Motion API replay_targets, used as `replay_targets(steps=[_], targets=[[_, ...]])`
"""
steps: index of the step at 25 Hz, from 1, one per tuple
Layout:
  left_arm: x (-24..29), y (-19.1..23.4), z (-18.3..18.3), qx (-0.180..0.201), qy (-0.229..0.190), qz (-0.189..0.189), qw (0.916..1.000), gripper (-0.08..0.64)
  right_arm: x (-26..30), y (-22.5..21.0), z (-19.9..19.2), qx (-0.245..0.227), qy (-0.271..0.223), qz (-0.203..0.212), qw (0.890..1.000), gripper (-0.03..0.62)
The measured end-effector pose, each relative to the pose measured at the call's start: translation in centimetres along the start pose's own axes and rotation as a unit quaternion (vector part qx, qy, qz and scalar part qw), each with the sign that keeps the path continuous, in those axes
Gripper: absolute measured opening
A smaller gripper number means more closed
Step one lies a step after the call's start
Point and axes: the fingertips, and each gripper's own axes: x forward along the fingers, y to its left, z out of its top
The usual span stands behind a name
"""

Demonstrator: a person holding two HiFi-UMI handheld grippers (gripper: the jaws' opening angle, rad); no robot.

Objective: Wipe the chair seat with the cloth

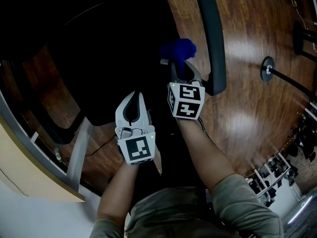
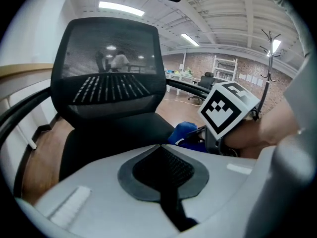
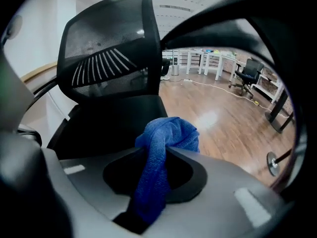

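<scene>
The black chair seat (image 1: pixel 114 58) fills the upper left of the head view, and its mesh backrest (image 2: pixel 109 68) rises ahead in both gripper views. My right gripper (image 1: pixel 179 64) is shut on a bunched blue cloth (image 1: pixel 178 49), held over the seat's right side near the armrest. In the right gripper view the cloth (image 3: pixel 166 138) sticks up between the jaws, above the seat (image 3: pixel 114 118). My left gripper (image 1: pixel 133 97) hovers over the seat's near edge, shut with nothing in it. Its jaws meet at the tips (image 2: pixel 159 148). The cloth (image 2: pixel 184 132) shows to its right.
A dark curved armrest (image 1: pixel 214 38) runs along the seat's right side. Beyond it lies brown wooden floor (image 1: pixel 247 108) with a round metal foot (image 1: pixel 268 68). A light desk edge (image 1: pixel 29 177) lies at the lower left. A coat stand (image 2: pixel 270 58) stands far off.
</scene>
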Motion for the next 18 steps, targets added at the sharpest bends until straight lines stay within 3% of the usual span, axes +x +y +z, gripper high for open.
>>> replay_targets(steps=[3,7,13,18], targets=[[-2.3,3.1,-0.1,-0.016,-0.005,0.029,0.9994,0.005,-1.0,3.4,1.5,-0.035,-0.014,0.019,0.999,0.084],[-5.9,7.5,-0.9,-0.044,-0.015,0.078,0.9959,0.005,-2.1,11.3,2.9,-0.099,-0.034,0.084,0.991,0.086],[-12.3,13.3,-5.0,-0.081,-0.013,0.124,0.9889,0.005,-4.5,24.8,1.4,-0.198,-0.051,0.179,0.962,0.091],[-15.4,15.6,-8.7,-0.108,-0.006,0.144,0.9836,0.005,-5.8,32.9,-1.4,-0.254,-0.036,0.239,0.936,0.095]])
